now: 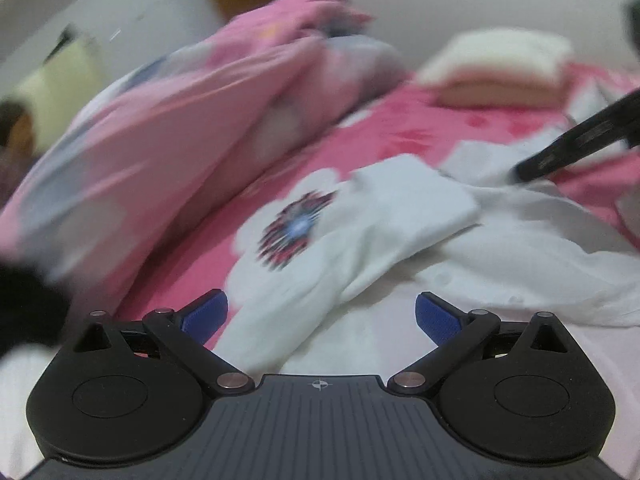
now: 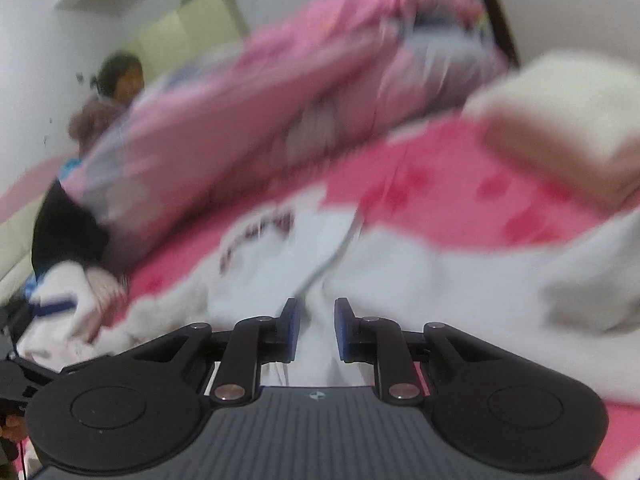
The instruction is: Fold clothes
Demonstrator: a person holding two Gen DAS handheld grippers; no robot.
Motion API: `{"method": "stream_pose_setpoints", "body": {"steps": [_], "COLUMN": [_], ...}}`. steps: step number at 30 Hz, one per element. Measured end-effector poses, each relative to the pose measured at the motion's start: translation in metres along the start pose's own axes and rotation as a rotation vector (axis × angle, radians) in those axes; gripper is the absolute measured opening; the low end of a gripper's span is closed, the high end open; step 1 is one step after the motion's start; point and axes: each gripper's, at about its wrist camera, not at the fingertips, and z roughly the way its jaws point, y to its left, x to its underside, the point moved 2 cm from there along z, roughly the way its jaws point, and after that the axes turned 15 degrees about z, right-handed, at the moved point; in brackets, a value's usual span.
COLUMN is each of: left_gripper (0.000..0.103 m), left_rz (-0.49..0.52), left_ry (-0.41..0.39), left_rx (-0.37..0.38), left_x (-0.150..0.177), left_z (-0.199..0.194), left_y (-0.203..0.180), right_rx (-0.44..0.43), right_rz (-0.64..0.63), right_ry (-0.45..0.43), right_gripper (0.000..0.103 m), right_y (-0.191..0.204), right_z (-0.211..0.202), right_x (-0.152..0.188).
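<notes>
Left wrist view: my left gripper has its fingers spread wide above the white shirt, frame centre.
Upper left: pink quilt.
Upper right: folded stack.
Right wrist view: my right gripper pinches shirt cloth, bottom centre.

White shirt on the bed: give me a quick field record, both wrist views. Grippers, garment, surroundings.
garment: white shirt, rumpled, partly folded, printed motif visible
surface: pink floral bedsheet
left gripper: open, over the shirt, nothing between its pads
right gripper: jaws narrow, white fabric between them; grip uncertain because of blur
behind: bunched pink quilt
folded stack: cream and beige items, far side of bed
image quality: motion blur in both views
</notes>
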Motion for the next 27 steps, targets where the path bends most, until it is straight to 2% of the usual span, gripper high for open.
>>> {"method": "stream_pose_setpoints", "body": {"steps": [2, 4, 5, 6, 8, 10, 12, 15, 18, 22, 24, 27], "left_gripper": [0.094, 0.071, 0.065, 0.053, 0.042, 0.015, 0.007, 0.002, 0.001, 0.001, 0.001, 0.001], "left_rz": [0.054, 0.087, 0.096, 0.082, 0.048, 0.021, -0.032, -0.13, -0.179, -0.307, -0.341, -0.4], "left_ry": [0.008, 0.031, 0.048, 0.062, 0.09, 0.102, 0.115, 0.133, 0.138, 0.141, 0.138, 0.158], "left_rx": [0.018, 0.034, 0.046, 0.057, 0.081, 0.078, 0.081, 0.062, 0.008, -0.052, -0.092, -0.121], "left_x": [-0.009, -0.015, -0.018, -0.019, -0.021, -0.021, -0.019, -0.015, -0.011, -0.003, -0.001, 0.007], "left_z": [0.017, 0.034, 0.043, 0.05, 0.063, 0.067, 0.07, 0.075, 0.078, 0.087, 0.091, 0.108], "left_y": [-0.013, -0.02, -0.022, -0.021, -0.016, -0.012, -0.004, 0.019, 0.045, 0.09, 0.108, 0.131], "right_rx": [0.008, -0.041, -0.068, -0.081, -0.095, -0.107, -0.105, -0.107, -0.116, -0.119, -0.12, -0.123], "right_rz": [0.061, 0.128, 0.152, 0.167, 0.188, 0.205, 0.198, 0.198, 0.214, 0.215, 0.215, 0.217], "right_ry": [0.034, 0.042, 0.044, 0.047, 0.051, 0.056, 0.054, 0.051, 0.054, 0.056, 0.057, 0.059], "right_gripper": [0.02, 0.019, 0.019, 0.019, 0.019, 0.019, 0.019, 0.019, 0.019, 0.019, 0.019, 0.019], "right_y": [-0.018, -0.032, -0.038, -0.042, -0.049, -0.053, -0.052, -0.051, -0.053, -0.053, -0.053, -0.053], "right_z": [0.018, 0.019, 0.016, 0.015, 0.015, 0.018, 0.018, 0.018, 0.018, 0.02, 0.021, 0.021], "right_x": [0.008, 0.011, 0.009, 0.008, 0.007, 0.006, 0.007, 0.006, 0.005, 0.005, 0.005, 0.004]}}
